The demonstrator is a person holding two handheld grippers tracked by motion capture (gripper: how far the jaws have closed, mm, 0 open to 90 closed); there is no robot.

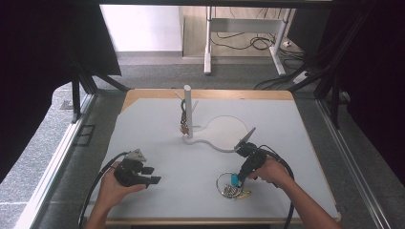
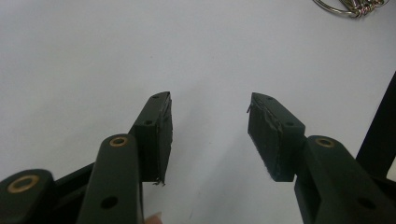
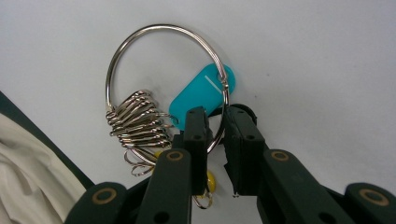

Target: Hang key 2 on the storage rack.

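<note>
**Right claw at the key ring, left claw idle on the bench**

I take the white post stand (image 1: 187, 112) at the far middle of the bench (image 1: 286, 119) as my landmark. It stands upright on a flat white base, and a small cluster of brownish items hangs against the post; I cannot make out what they are.

The large metal key ring (image 3: 140, 39) lies flat on the bench well nearer to me than the stand and off to its right. It carries a teal tag (image 3: 203, 93), a bunch of small silver clips (image 3: 137, 123) and something yellow (image 3: 211, 179) that is mostly hidden under the jaws.

My right claw (image 3: 215, 128) points down at the ring, nearer to me than the stand. In the right gripper view its jaws straddle the ring's wire just beside the teal tag, standing narrowly apart. I see a sliver of gap on each side of the wire, so I record it as released, not clamped on the ring.

My left claw (image 2: 210, 135) rests low over bare bench, nearer than the stand and to its left, well apart from the ring. Its jaws stand parted with nothing between them: released.
</note>
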